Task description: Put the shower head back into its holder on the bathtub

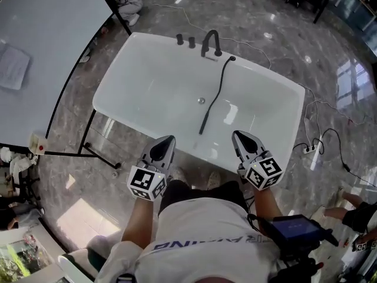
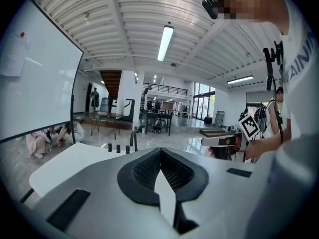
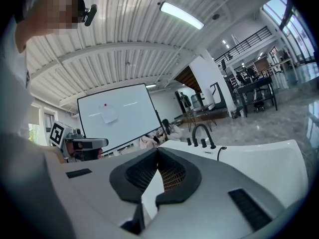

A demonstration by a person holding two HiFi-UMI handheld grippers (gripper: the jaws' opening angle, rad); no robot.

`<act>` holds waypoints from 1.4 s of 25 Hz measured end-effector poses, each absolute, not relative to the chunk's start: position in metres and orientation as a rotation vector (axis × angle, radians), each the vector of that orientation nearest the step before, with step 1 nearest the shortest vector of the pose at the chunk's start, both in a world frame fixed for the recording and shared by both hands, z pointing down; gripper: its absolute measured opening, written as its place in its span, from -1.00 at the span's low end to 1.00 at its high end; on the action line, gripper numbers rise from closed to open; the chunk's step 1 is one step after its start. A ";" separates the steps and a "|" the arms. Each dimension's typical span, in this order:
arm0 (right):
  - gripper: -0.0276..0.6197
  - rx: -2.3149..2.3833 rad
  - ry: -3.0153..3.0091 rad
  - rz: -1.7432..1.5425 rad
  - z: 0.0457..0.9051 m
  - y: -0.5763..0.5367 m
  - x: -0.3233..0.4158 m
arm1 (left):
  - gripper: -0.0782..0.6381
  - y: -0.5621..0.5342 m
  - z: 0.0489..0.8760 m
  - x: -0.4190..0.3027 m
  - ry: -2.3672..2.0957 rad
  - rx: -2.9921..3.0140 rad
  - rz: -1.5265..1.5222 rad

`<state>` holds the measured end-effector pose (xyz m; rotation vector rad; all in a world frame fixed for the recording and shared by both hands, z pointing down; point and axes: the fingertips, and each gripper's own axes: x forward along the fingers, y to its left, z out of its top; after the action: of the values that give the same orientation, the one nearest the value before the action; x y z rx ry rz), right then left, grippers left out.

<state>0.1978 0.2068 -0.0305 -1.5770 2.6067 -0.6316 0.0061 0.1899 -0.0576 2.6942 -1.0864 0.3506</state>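
Inside bathtub (image 1: 283, 128), shower head (image 1: 204, 122), shirt lettering (image 1: 200, 242) partial

Head view steeply down over bathtub (image 1: 126, 81); both gripper views near-level, close, sharing faucet (image 1: 210, 42) end.

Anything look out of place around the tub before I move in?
Yes: the shower head lies loose on the bottom of the bathtub, and its hose trails down from the far rim beside the faucet. It is not sitting in a holder. I see no spill or damage.
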 end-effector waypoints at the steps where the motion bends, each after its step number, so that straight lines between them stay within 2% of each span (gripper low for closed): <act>1: -0.89 -1.599 2.591 -0.644 -0.027 0.203 0.201 | -0.74 0.182 -0.055 0.009 -1.065 2.700 0.358; 11: -0.89 -1.946 2.389 -0.687 -0.009 0.155 0.206 | -0.74 0.076 -0.037 0.021 -0.743 2.794 0.334; 18: -0.89 -2.076 2.383 -0.608 -0.005 0.101 0.167 | -0.74 0.003 -0.022 -0.021 -0.622 2.841 0.337; 21: -0.89 -2.096 2.454 -0.691 0.006 0.105 0.156 | -0.74 0.003 -0.012 -0.034 -0.622 2.787 0.349; 29: -0.89 -2.047 2.706 -0.815 0.112 0.054 0.155 | -0.74 -0.034 0.082 -0.032 -0.707 2.683 0.375; 35: -0.89 -1.891 3.135 -0.604 0.220 0.005 0.147 | -0.74 -0.064 0.184 -0.011 -0.752 2.655 0.390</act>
<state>0.1473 0.0050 0.2196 -1.8912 3.1347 -0.6045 -0.0109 -0.0640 0.1837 2.6548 -0.7516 0.3903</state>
